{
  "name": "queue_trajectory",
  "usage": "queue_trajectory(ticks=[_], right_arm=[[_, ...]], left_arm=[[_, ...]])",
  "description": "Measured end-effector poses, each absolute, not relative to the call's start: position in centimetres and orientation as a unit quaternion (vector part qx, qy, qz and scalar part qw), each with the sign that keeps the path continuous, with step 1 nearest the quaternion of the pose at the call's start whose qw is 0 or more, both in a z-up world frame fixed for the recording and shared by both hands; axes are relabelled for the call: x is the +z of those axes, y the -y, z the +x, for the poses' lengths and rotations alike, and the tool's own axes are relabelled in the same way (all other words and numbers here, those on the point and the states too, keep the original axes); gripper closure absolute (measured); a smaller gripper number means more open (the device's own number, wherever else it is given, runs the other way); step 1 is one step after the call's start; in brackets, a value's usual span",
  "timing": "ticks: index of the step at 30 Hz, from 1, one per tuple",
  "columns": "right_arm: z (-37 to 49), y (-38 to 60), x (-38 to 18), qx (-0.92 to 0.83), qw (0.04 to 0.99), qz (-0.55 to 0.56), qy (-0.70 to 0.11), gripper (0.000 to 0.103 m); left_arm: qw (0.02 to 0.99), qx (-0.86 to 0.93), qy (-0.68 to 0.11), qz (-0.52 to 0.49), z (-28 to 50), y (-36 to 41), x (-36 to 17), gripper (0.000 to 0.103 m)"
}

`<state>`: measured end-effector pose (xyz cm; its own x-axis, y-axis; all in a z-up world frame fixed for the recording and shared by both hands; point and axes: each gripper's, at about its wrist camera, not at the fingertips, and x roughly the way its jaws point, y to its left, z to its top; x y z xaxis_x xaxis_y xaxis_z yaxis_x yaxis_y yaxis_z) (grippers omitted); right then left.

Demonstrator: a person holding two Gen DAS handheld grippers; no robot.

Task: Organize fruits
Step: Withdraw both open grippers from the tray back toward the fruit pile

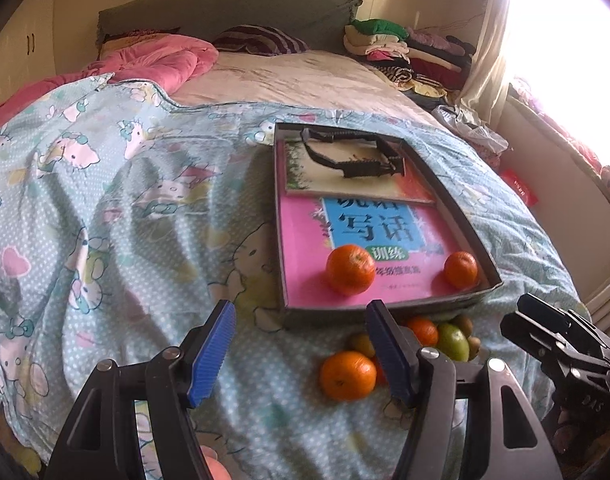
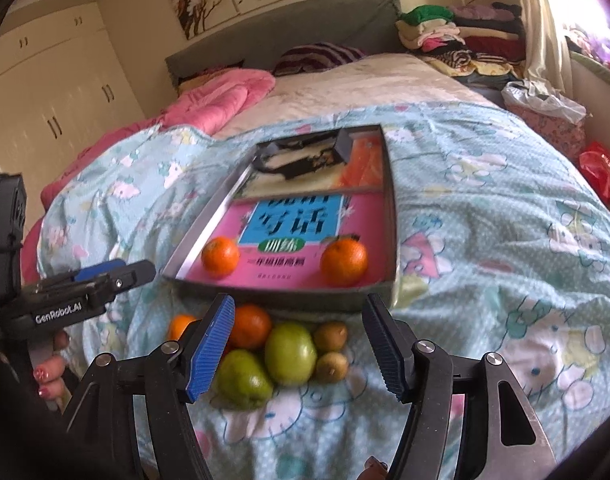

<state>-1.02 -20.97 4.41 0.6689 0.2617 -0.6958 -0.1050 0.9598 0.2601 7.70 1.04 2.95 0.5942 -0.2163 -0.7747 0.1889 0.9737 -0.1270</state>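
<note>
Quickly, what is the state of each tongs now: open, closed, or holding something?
Left tongs: open, holding nothing.
Right tongs: open, holding nothing.

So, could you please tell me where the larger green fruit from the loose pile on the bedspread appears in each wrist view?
Left wrist view: the green fruit is at lower right, just past the tray's near edge, partly hidden by a gripper finger.
Right wrist view: it lies low in the centre, between the open gripper's fingers.
Shared landmark: the tray holding two oranges on a pink book.
</note>
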Motion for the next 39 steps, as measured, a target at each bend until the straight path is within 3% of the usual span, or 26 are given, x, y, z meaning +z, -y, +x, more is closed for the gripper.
queue_trajectory(ticks=[39], right_arm=[[-2.8, 16.2, -1.6, 0.154, 0.864, 0.068, -0.474, 0.035]], left_arm=[[0.861, -0.142, -0.487, 0.043, 4.5, 0.4, -2.2, 0.033]])
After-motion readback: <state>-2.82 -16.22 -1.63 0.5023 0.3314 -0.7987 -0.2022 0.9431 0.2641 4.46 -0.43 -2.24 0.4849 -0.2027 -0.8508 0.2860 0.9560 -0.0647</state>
